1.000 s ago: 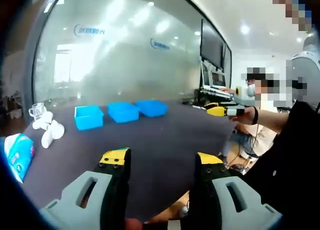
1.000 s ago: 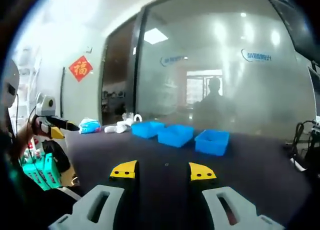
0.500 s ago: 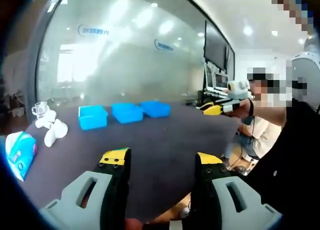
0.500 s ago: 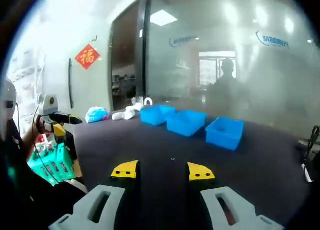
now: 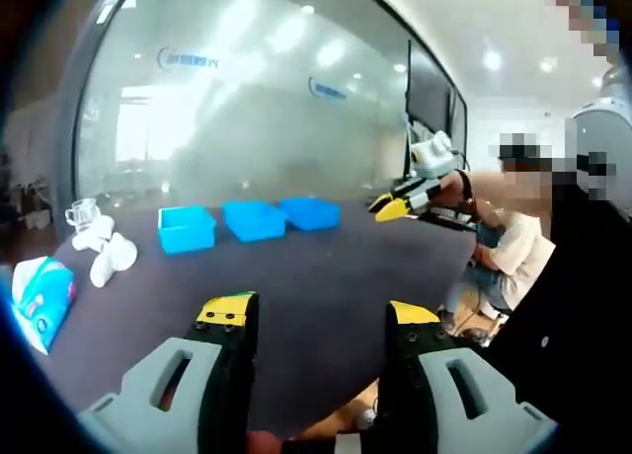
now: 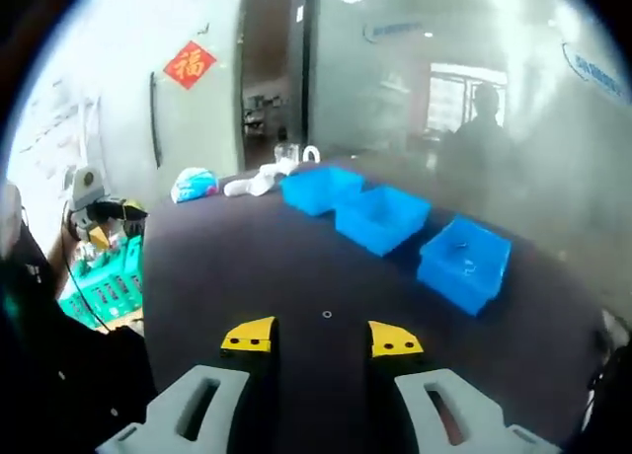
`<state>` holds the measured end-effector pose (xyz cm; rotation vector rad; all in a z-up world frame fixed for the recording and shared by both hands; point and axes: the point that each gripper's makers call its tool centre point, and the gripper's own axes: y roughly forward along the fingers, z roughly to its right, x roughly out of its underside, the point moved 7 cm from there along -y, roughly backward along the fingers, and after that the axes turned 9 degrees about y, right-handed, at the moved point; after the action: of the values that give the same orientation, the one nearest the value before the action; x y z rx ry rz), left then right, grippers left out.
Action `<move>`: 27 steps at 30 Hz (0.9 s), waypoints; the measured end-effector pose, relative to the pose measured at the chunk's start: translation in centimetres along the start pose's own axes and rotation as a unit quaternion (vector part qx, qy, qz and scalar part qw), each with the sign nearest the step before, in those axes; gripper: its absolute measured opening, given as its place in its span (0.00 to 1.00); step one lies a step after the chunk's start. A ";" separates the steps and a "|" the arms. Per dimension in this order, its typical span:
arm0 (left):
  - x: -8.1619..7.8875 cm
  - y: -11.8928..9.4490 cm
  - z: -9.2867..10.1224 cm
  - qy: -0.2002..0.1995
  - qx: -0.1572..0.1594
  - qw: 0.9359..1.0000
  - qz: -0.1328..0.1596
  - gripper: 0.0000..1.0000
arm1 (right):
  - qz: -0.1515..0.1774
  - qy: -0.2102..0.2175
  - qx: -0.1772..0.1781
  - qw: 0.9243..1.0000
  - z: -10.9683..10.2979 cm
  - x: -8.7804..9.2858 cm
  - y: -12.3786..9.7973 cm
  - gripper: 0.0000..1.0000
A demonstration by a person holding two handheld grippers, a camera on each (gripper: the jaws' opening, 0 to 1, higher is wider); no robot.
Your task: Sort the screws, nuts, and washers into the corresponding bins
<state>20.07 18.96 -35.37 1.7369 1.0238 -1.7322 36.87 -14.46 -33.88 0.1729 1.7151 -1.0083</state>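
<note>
Since a second ago the right hand-held gripper (image 6: 321, 339) has risen and tipped forward over the dark tabletop (image 6: 247, 266), so its view looks down into the three blue bins (image 6: 380, 218); in the left gripper view it shows reaching in from the right (image 5: 395, 207) above the tabletop's right edge. Its jaws stand wide apart and empty. The left hand-held gripper (image 5: 314, 314) hangs back at the near edge, jaws also wide and empty. One small washer or nut (image 6: 327, 315) lies on the tabletop just ahead of the right jaws, well short of the bins, which sit in a row toward the far edge; the rightmost bin seems to hold a few small pieces. To do the pickup well, I judge the right hand-held gripper should come down straddling that piece, close low against the tabletop, and check its kind before choosing a bin.
</note>
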 end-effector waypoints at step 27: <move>0.5 -0.5 -0.3 -0.006 -0.015 1.000 0.001 0.48 | -0.213 -0.147 -0.084 0.962 -1.1 0.2 9.1 0.22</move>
<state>19.79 19.56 -35.70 1.7067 1.0382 -1.7159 41.10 -8.07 -38.84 -0.4551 1.5832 -1.1243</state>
